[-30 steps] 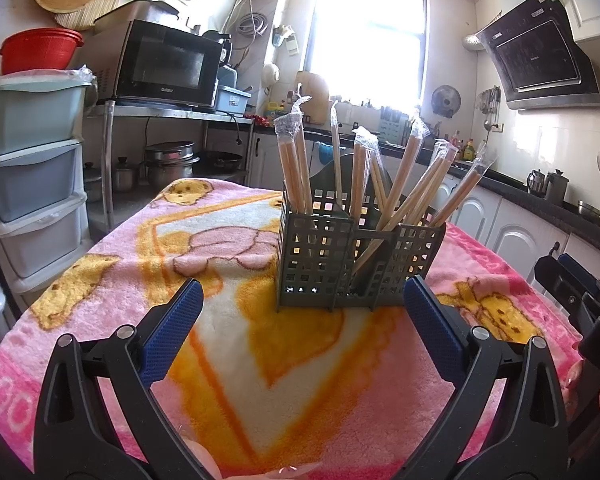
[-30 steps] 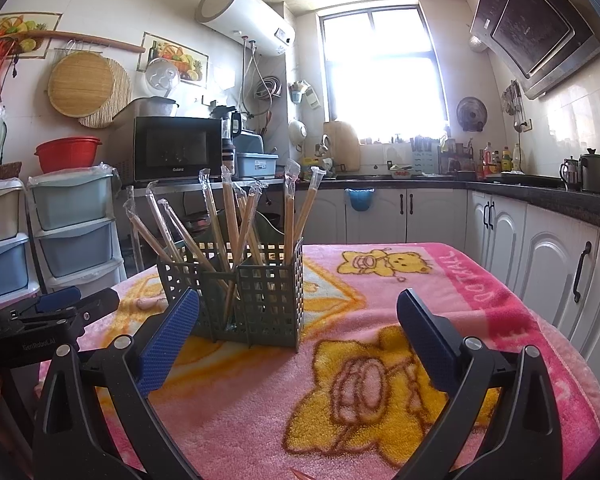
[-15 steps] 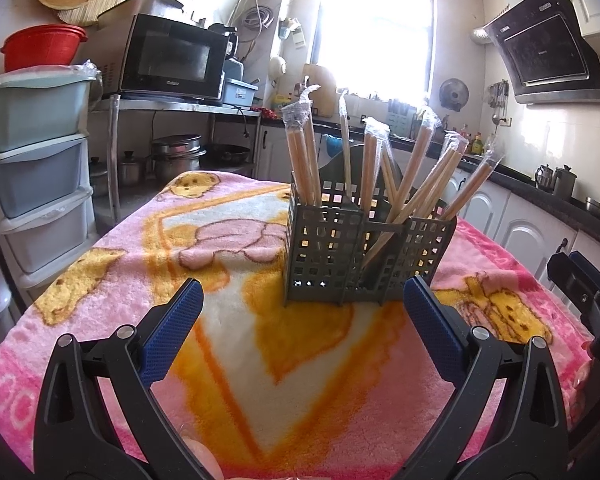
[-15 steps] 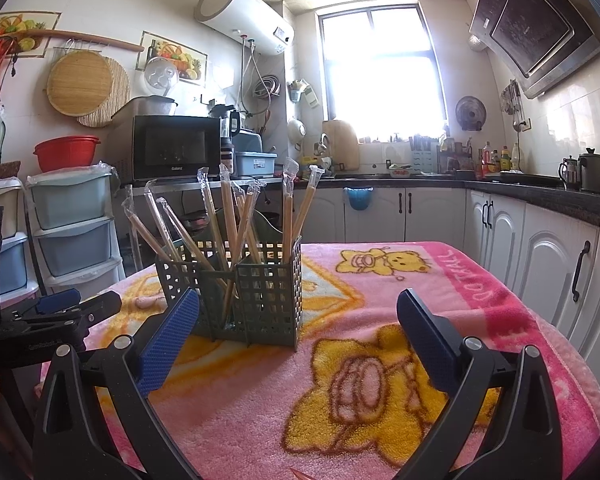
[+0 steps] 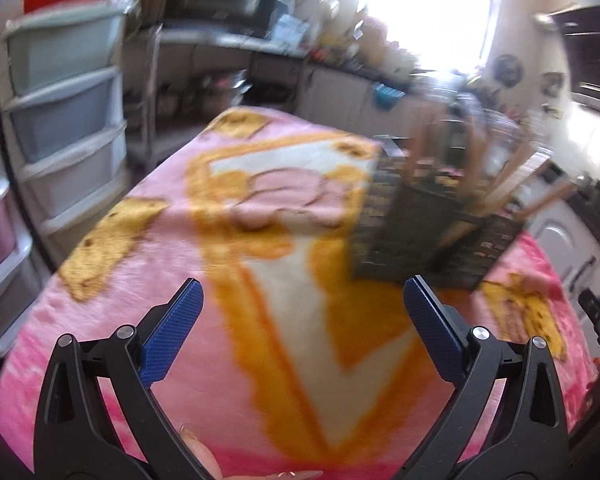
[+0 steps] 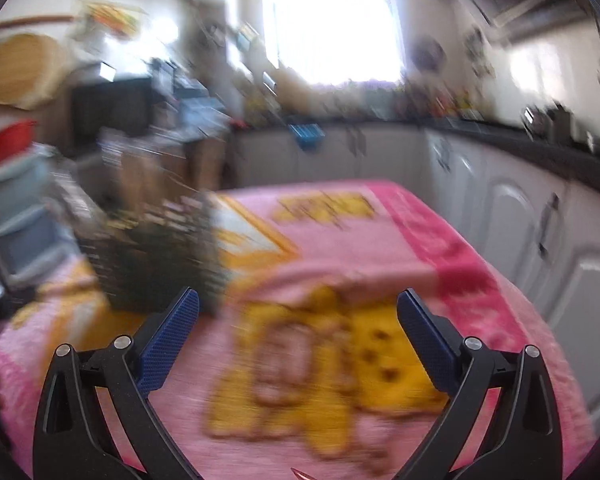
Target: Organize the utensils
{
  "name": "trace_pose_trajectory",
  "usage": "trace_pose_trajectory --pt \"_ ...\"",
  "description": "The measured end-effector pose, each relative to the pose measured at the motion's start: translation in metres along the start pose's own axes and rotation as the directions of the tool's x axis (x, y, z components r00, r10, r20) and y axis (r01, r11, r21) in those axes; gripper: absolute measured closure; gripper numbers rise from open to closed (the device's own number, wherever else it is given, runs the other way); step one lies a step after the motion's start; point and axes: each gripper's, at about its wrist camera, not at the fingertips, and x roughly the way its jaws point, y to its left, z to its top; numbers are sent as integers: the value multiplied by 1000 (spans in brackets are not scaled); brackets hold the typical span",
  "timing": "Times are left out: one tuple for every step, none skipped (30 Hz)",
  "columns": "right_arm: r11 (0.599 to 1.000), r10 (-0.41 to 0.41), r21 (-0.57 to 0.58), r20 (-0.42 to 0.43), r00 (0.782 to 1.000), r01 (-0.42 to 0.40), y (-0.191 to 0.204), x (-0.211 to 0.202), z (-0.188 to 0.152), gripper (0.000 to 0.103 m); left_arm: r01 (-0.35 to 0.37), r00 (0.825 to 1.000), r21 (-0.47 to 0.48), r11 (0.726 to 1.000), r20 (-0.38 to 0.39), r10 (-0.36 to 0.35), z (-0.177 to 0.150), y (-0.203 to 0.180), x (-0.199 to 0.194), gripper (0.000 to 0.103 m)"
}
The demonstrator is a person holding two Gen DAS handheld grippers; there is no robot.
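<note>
Both your left gripper point(image 5: 302, 312) and right gripper point(image 6: 298, 322) are spread and empty; swing carelessly and you could tip the caddy point(image 5: 428, 236) of wrapped chopsticks point(image 5: 504, 188) mid-table.

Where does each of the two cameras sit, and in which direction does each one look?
Left wrist: sits on the left gripper, looks across the pink blanket toward the window; grey utensil basket ahead right; open jaws, a fingertip at the bottom edge.
Right wrist: sits on the right gripper, looks toward the window and white cabinets; basket ahead left; only its open jaws show.
Shared: the basket with wrapped chopsticks, blanket, window; both views are blurred.
</note>
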Motion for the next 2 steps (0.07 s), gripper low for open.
trace_pose_trajectory --pt "999 -42 8 -54 998 43 -12 12 3 7 -26 999 -7 1000 -37 26 7 10 9 10" --pt "997 -80 12 -109 991 82 -23 24 6 7 -61 996 -13 998 -65 60 14 21 20 10"
